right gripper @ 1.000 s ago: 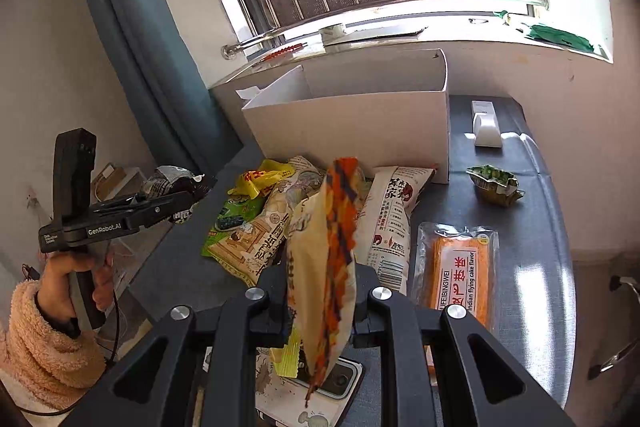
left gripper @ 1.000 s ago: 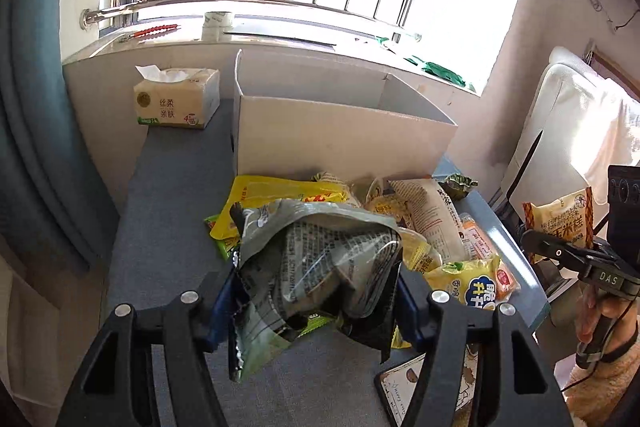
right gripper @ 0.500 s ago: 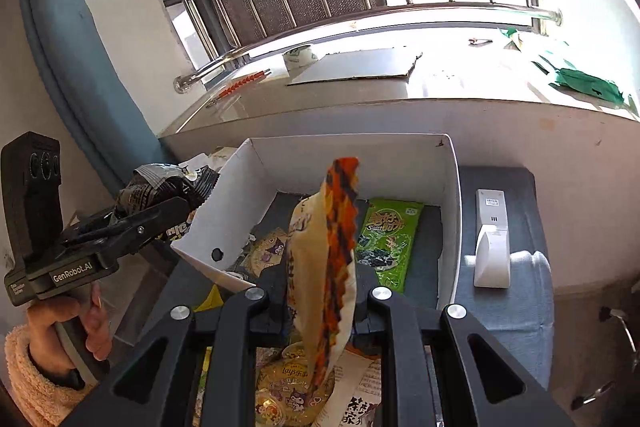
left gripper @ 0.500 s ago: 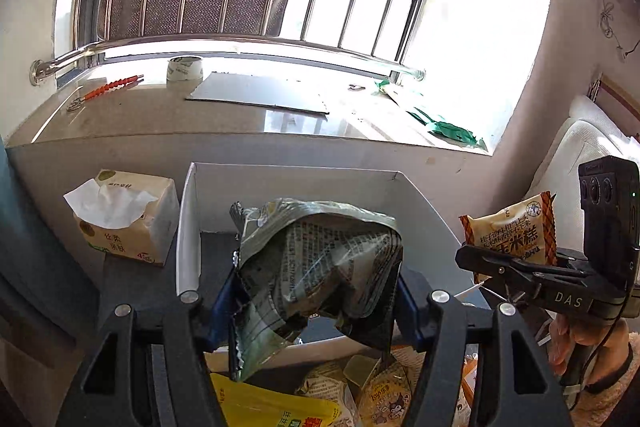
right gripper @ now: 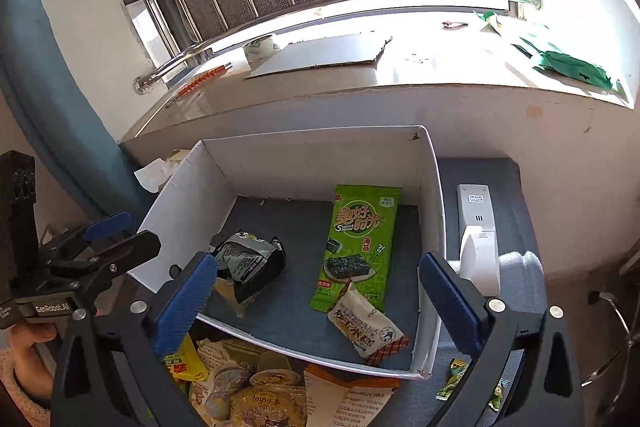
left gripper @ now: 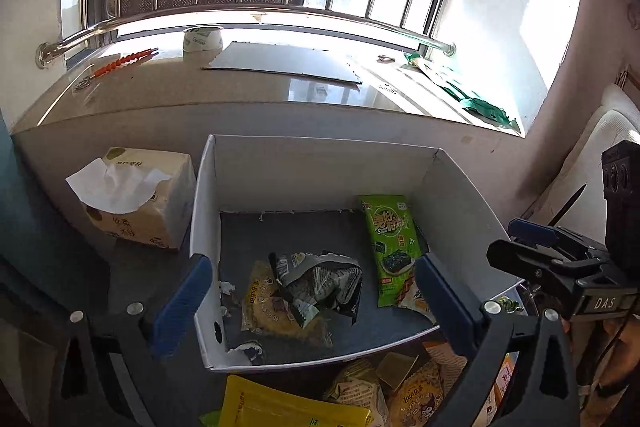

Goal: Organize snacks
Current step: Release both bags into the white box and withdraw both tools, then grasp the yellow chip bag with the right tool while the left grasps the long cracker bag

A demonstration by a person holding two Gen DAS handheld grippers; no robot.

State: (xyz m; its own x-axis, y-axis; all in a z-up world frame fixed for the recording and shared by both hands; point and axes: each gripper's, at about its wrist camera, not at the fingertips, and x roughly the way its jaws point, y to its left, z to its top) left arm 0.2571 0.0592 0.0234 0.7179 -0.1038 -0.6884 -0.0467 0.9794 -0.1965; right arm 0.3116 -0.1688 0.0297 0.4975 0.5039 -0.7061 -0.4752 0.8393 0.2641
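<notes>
A white cardboard box (left gripper: pixel 206 211) (right gripper: pixel 428 187) stands on the grey table. Inside lie a crumpled silver-black snack bag (left gripper: pixel 320 283) (right gripper: pixel 250 261) on a yellow packet (left gripper: pixel 264 311), a green seaweed packet (left gripper: pixel 390 243) (right gripper: pixel 360 243) and a small white-orange packet (right gripper: pixel 366 325). My left gripper (left gripper: pixel 312 303) is open and empty above the box's front left. My right gripper (right gripper: pixel 316 303) is open and empty above the box's front. Each gripper shows at the edge of the other's view.
Several loose snack packets (left gripper: pixel 288 407) (right gripper: pixel 260 395) lie on the table in front of the box. A tissue pack (left gripper: pixel 136 199) stands left of the box. A white remote (right gripper: pixel 478 235) lies right of it. The windowsill (left gripper: pixel 280 83) runs behind.
Both grippers moved forward over the box and opened. The silver-black bag dropped from the left gripper and the white-orange packet from the right gripper into the box.
</notes>
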